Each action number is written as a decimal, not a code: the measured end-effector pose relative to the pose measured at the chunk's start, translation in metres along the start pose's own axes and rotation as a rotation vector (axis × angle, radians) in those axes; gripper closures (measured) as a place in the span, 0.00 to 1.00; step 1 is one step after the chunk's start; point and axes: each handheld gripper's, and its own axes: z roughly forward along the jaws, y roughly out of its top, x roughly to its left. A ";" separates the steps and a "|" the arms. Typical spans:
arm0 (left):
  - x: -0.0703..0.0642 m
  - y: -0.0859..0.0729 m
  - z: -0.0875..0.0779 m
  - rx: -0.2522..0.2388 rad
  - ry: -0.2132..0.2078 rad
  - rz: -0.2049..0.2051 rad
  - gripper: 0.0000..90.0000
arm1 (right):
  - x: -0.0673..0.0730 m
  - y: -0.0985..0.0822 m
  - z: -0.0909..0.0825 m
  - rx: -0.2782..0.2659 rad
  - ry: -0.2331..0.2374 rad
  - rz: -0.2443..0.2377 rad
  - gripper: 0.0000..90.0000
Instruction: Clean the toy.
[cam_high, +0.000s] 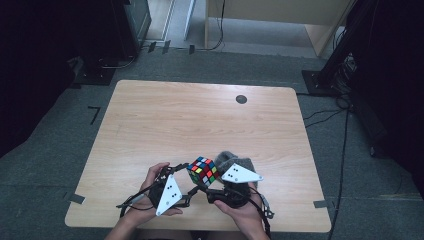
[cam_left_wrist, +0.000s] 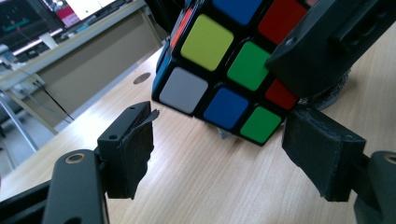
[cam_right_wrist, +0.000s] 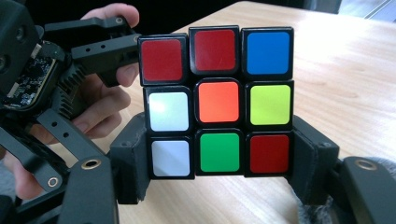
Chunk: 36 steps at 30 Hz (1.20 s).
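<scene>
A scrambled colour cube (cam_high: 202, 171) is held just above the wooden table (cam_high: 200, 115) near its front edge. My right gripper (cam_right_wrist: 219, 161) is shut on the cube's (cam_right_wrist: 217, 101) bottom layer, with a pad pressed on each side. In the high view it (cam_high: 210, 183) reaches in from the right. My left gripper (cam_left_wrist: 226, 149) stands open just short of the cube (cam_left_wrist: 219, 65). Its pads (cam_left_wrist: 133, 149) do not touch the cube, whose lower corner hangs a little beyond and above them. In the high view it (cam_high: 188, 179) sits at the cube's left.
A grey fuzzy cloth (cam_high: 235, 162) lies on the table under and behind my right gripper. A dark round hole (cam_high: 241, 99) marks the table's far right part. A person's left hand (cam_right_wrist: 100, 107) holds the left gripper close to the cube.
</scene>
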 end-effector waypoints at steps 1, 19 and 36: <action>0.000 0.000 0.000 -0.001 0.003 0.007 0.29 | 0.000 0.000 0.000 0.003 0.000 0.002 0.38; -0.012 0.000 0.004 -0.007 0.028 0.089 0.29 | -0.001 -0.002 0.009 0.082 0.057 0.064 0.38; 0.003 -0.005 0.003 0.049 0.011 -0.039 0.38 | -0.020 0.004 -0.014 -0.081 0.103 0.131 0.27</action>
